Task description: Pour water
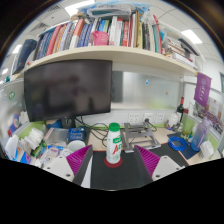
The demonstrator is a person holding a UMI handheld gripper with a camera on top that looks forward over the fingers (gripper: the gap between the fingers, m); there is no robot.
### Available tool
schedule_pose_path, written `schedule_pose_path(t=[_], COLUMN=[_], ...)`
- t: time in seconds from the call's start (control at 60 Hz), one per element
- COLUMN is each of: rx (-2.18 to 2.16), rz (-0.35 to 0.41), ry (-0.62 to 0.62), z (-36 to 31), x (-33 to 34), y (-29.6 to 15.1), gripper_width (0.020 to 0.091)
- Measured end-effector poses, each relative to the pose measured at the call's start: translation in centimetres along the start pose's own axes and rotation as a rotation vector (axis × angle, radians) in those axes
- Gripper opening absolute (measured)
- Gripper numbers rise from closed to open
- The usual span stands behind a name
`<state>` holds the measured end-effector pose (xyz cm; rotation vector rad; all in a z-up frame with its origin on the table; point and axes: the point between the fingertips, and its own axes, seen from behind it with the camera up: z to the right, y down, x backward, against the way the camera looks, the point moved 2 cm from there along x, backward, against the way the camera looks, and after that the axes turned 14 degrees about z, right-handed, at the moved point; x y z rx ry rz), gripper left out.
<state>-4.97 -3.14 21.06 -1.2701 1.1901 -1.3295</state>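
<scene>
Gripper view: bottle (114, 143) with a green label stands at 12 o'clock between the gripper (114, 160) fingers, which sit apart, not touching; monitor (68, 88) at 10 o'clock.

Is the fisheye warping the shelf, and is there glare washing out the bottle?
Gripper view: the shelf bows strongly from lens distortion; ceiling lights blow out up top; the bottle, just ahead of the open tool, reads clearly without glare.

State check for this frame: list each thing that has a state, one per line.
Bottle: upright on the table, green cap on, standing between the fingers, not gripped.
Gripper: open, a gap at either side of the bottle.
Monitor: screen dark.
Bookshelf: filled with books.
</scene>
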Motion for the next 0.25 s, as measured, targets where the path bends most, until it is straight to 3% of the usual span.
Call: schedule_pose_path(t=[0.25], rx=[-0.021], rz=[0.042], ry=[0.036], z=[-0.1], x=[1.4], y=[-2.5], gripper_width=[0.0842])
